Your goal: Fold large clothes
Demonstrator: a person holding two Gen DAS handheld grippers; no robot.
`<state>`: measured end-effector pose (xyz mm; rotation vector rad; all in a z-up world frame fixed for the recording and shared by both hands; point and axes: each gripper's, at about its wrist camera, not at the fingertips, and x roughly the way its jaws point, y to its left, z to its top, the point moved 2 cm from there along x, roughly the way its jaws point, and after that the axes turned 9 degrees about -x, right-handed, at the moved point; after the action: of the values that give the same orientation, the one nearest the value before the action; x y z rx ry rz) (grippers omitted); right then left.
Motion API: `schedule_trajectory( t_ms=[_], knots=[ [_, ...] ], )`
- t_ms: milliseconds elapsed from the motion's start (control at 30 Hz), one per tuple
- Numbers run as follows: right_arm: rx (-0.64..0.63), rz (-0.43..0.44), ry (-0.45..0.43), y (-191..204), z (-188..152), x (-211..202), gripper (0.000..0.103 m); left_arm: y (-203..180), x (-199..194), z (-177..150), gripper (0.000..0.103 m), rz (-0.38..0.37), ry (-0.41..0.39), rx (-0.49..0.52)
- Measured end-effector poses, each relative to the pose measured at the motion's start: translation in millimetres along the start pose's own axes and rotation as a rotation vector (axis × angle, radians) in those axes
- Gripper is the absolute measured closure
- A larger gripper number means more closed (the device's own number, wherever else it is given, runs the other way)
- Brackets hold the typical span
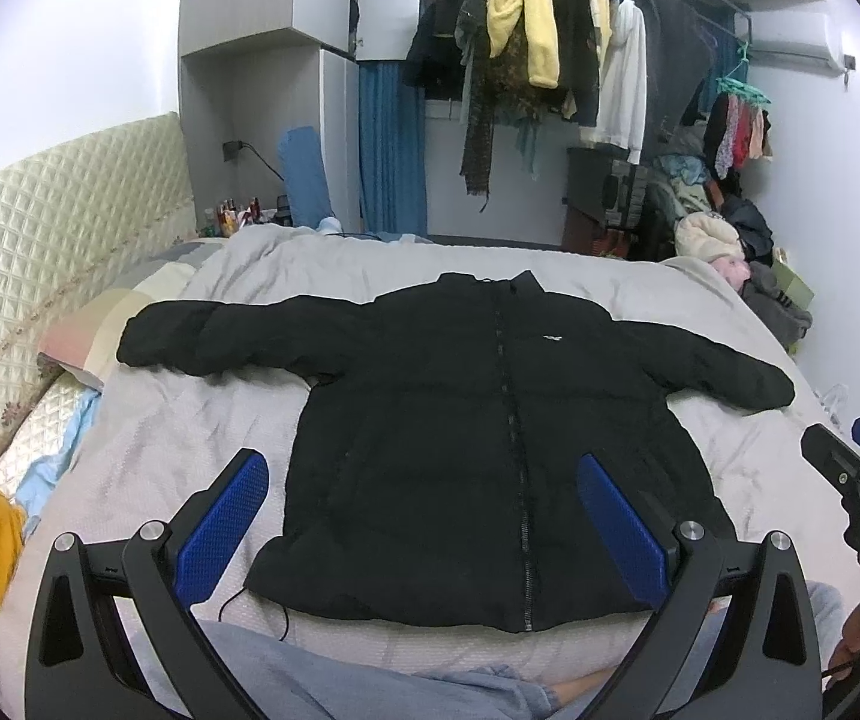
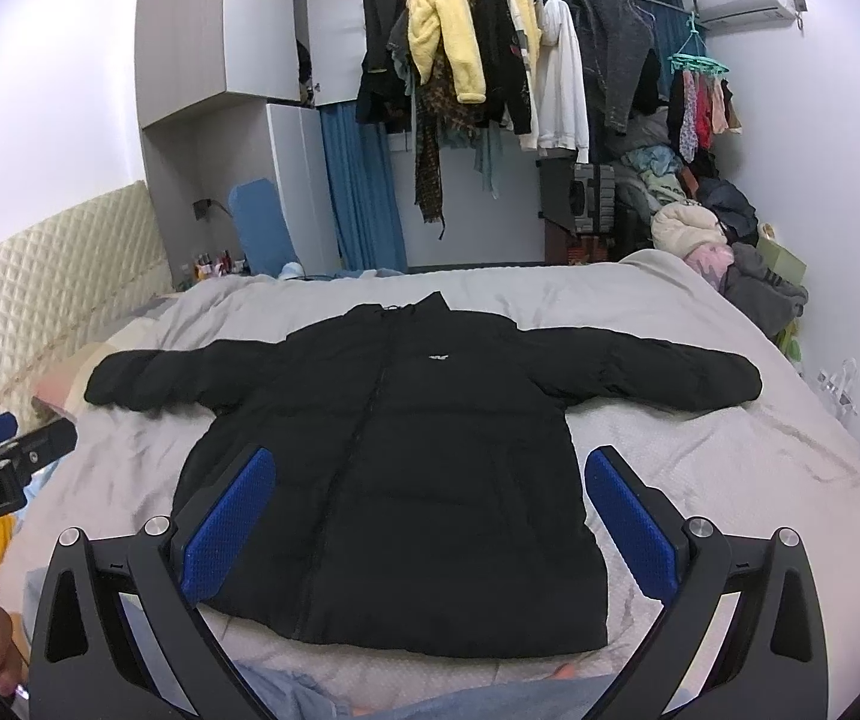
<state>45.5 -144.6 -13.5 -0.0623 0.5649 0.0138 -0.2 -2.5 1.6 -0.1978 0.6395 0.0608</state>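
A black puffer jacket (image 1: 460, 420) lies flat, front up and zipped, mid-bed on the grey duvet (image 1: 190, 432), collar toward the far edge, hem at the near edge, sleeves spread sideways. The left gripper (image 1: 421, 525) and right gripper (image 2: 430, 519) hover above the hem, jaws spread wide, holding nothing.

Before you is the bed (image 1: 190, 420), covered by a wrinkled grey quilt (image 2: 700, 480). On it the black puffer jacket (image 1: 460, 450) lies flat, zipped, front up, both sleeves spread wide, collar away from you.
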Motion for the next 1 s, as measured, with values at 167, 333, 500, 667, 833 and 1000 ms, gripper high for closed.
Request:
schedule_trajectory(
  t_ms=[167, 333, 500, 667, 833, 1000],
  knots=[
    [-0.015, -0.005, 0.013, 2.1, -1.0, 4.3, 0.0, 2.1, 1.8, -2.7, 0.0, -0.003, 0.002, -0.004],
    [-0.012, -0.004, 0.02, 3.6, -1.0, 4.2, 0.0, 1.2, 5.6, -2.6, 0.0, -0.006, 0.015, -0.005],
    [-0.006, -0.007, 0.024, 2.3, -0.5, 5.9, 0.0, 2.4, 8.4, -1.2, 0.0, -0.014, 0.02, -0.007],
    [-0.001, -0.011, 0.021, 2.5, -2.3, 4.9, 0.0, 2.0, 9.1, 0.0, 0.0, -0.019, 0.023, -0.011],
    [0.011, -0.012, 0.03, 0.2, -6.6, 7.0, 0.0, 1.5, 11.4, -0.1, 0.0, -0.027, 0.029, -0.022],
    [0.022, -0.005, 0.032, -2.7, -7.5, 8.8, 0.0, 2.9, 11.9, -0.4, 0.0, -0.031, 0.035, -0.03]
  ],
)
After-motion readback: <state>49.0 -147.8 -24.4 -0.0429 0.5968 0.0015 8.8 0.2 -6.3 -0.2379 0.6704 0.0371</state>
